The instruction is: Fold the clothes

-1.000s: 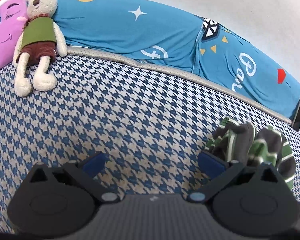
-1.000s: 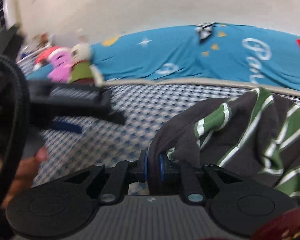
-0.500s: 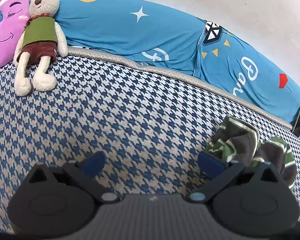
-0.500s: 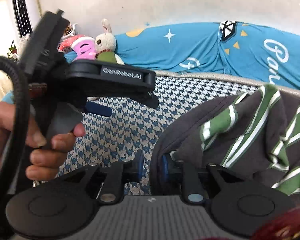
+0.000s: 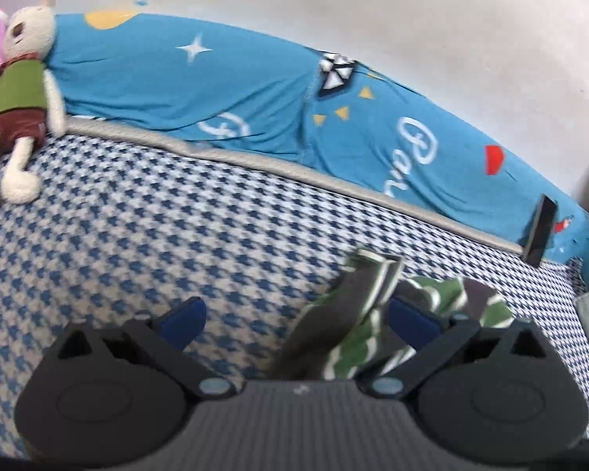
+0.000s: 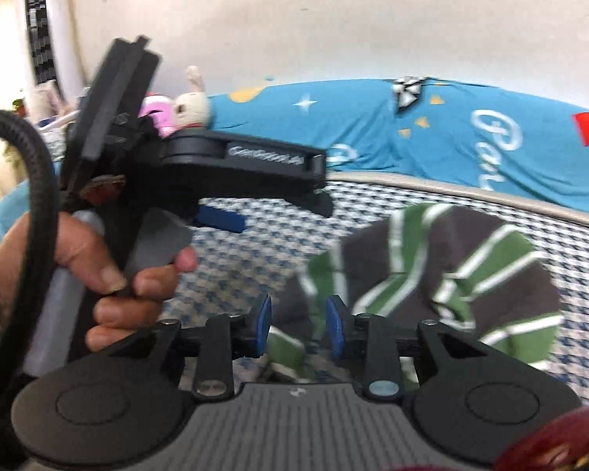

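Both tools [image 5: 294,320] [image 6: 298,324] released around striped garment [image 6: 451,271]; plush rabbit [image 5: 17,106] well apart.

A: What couldn't you make out around the right gripper [image 6: 298,324]?

B: The striped garment [image 6: 443,263] was smeared by blur, and its lower folds ran behind the tool's body, so I couldn't tell whether the parted pads touched cloth.

A: And ahead of the left gripper [image 5: 294,316]?

B: The garment's near end vanished behind the tool. The plush rabbit [image 5: 17,90], far to its left, was cut by the edge.
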Available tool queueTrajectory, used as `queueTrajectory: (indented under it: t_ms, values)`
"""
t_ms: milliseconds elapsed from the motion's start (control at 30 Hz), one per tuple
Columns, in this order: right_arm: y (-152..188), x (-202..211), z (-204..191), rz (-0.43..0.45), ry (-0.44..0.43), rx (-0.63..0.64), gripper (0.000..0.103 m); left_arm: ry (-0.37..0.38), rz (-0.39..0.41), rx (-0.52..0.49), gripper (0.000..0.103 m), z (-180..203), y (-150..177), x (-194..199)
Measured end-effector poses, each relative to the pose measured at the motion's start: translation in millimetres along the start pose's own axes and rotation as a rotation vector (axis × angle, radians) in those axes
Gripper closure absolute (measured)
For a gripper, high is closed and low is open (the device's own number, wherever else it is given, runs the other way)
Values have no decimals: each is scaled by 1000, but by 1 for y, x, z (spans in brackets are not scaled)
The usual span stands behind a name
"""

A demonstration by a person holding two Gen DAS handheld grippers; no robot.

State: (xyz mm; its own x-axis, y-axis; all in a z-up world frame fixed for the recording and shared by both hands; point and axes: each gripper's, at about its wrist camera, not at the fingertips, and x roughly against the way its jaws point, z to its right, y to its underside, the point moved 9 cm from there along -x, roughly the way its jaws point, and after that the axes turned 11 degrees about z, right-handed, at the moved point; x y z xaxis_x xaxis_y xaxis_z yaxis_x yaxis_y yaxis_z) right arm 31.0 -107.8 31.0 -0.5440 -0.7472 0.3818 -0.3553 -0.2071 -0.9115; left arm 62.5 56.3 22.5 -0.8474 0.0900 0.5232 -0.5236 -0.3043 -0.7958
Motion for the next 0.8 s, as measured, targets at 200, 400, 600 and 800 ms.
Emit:
queueTrajectory:
  t_ms: [200, 400, 600, 800]
  values:
    - [6, 11, 50, -8, 198, -63, 66, 41, -35, -34, 0, 23, 12, -14]
    - [21, 25, 100, -29, 339, -212, 54, 4, -94, -41, 0, 23, 28, -33]
    - [40, 23, 122, -89, 341, -355, 37, -25, -127, -8, 0, 12, 36, -47]
    - [50, -7, 130, -139, 325, -390, 31, -108, -145, -28, 0, -3, 44, -52]
